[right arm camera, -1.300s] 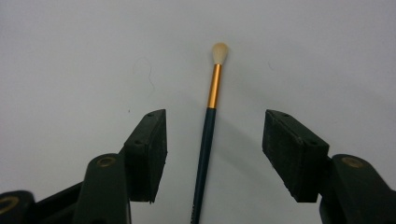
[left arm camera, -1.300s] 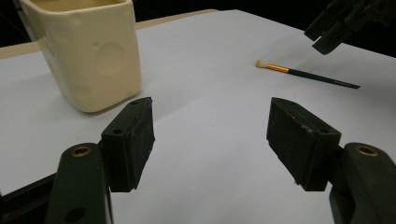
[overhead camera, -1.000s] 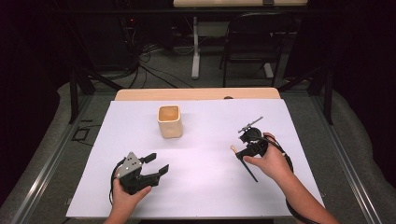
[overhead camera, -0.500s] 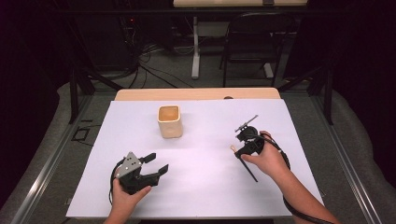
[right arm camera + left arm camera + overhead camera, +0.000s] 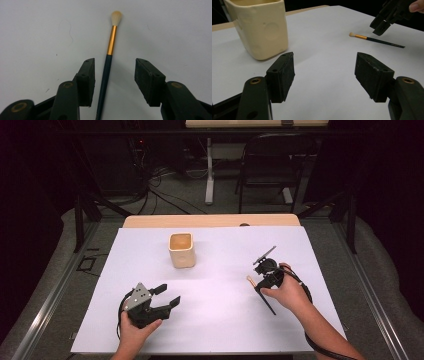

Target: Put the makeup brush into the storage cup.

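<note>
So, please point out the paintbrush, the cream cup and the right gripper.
paintbrush (image 5: 111, 40), right gripper view, on its gold ferrule.
cream cup (image 5: 182, 256), high view, on its front wall.
right gripper (image 5: 113, 80), right gripper view, midway between its fingers.

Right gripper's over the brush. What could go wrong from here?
1. The paintbrush lies flat between the right gripper, whose jaws have just been closing and do not press it yet. It sits nearer one pad, so it may roll or skid rather than seat.
2. The handle is thin and low on the white table cover; the pads could close above it or scrape the cover.
</note>
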`<state>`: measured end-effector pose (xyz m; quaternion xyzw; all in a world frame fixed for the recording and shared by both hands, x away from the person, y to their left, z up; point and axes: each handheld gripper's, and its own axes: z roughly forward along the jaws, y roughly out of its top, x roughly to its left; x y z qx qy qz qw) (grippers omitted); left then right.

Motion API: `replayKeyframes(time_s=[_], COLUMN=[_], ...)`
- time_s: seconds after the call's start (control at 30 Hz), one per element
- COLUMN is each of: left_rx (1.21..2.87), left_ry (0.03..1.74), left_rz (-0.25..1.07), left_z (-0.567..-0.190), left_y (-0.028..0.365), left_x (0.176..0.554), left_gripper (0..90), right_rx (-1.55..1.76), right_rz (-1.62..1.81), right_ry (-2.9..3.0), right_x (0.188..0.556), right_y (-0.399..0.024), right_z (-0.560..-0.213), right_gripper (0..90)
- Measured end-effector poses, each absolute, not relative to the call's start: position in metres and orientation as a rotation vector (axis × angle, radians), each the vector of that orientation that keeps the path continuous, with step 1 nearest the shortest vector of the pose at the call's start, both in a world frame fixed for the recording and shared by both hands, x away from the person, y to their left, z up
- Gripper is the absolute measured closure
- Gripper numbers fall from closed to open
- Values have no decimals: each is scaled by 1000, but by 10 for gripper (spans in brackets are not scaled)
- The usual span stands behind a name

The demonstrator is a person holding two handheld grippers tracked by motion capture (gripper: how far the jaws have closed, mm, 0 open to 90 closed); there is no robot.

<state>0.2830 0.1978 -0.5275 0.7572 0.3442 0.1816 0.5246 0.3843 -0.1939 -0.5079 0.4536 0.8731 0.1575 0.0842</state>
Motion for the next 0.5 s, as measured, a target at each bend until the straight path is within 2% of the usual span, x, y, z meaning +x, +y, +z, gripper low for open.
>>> replayKeyframes(time_s=[0.5], left_rx=[1814], left_ry=[822], left_rz=[435], left_z=[-528], left_y=[198], left_x=[283], left_gripper=[322], right_rx=[1390], right_rz=[372], right_ry=[2669], right_x=[379], right_y=[-196], right_z=[-514], right_gripper=[587])
